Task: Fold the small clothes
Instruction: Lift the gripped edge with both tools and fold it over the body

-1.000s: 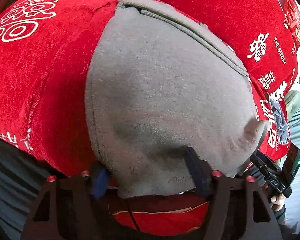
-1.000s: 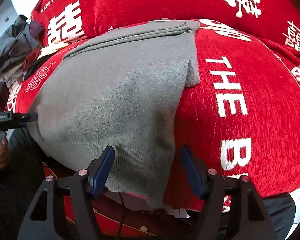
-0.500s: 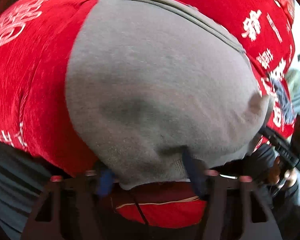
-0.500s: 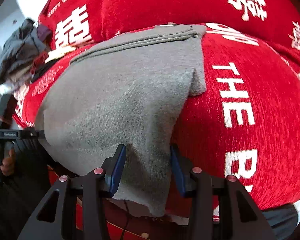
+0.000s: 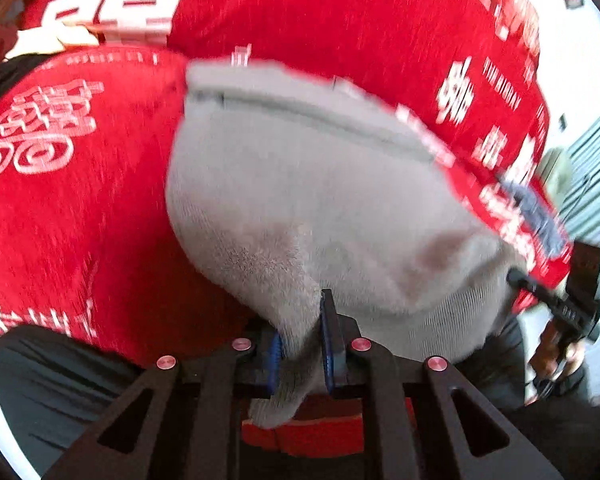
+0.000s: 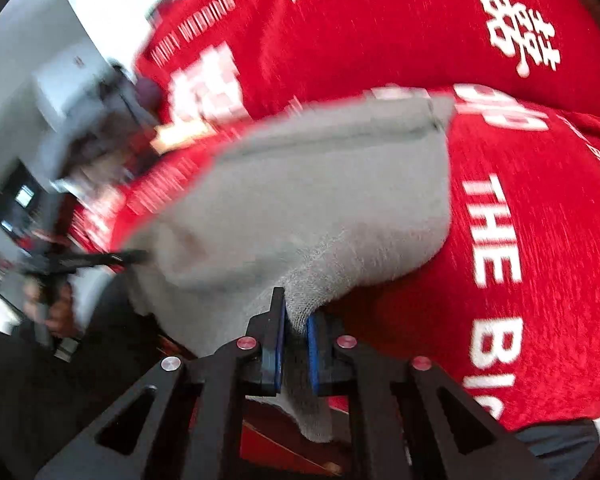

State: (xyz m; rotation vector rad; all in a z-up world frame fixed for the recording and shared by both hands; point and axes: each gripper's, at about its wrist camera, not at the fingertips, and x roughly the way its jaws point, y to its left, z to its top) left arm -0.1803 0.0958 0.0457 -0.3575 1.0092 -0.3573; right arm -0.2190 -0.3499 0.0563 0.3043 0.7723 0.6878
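A grey knit garment (image 5: pixel 320 184) lies spread on a red cloth-covered surface (image 5: pixel 80 220); its far edge is folded flat. My left gripper (image 5: pixel 302 344) is shut on the garment's near left corner, which bunches between the blue pads. My right gripper (image 6: pixel 296 344) is shut on the near right corner of the same garment (image 6: pixel 320 200), lifted a little off the red cloth (image 6: pixel 540 240). Each gripper also shows in the other's view: the right one (image 5: pixel 556 304) at the right edge, the left one (image 6: pixel 80 260) at the left.
A red backrest with white lettering (image 6: pixel 380 32) rises behind the garment. A pile of dark clothes (image 6: pixel 112 128) lies at the far left of the right wrist view. The surface's front edge drops just below the grippers.
Both grippers have closed from open onto the garment's near corners. Both have lifted and the near edge has risen off the red cloth; the current frames are motion-blurred.
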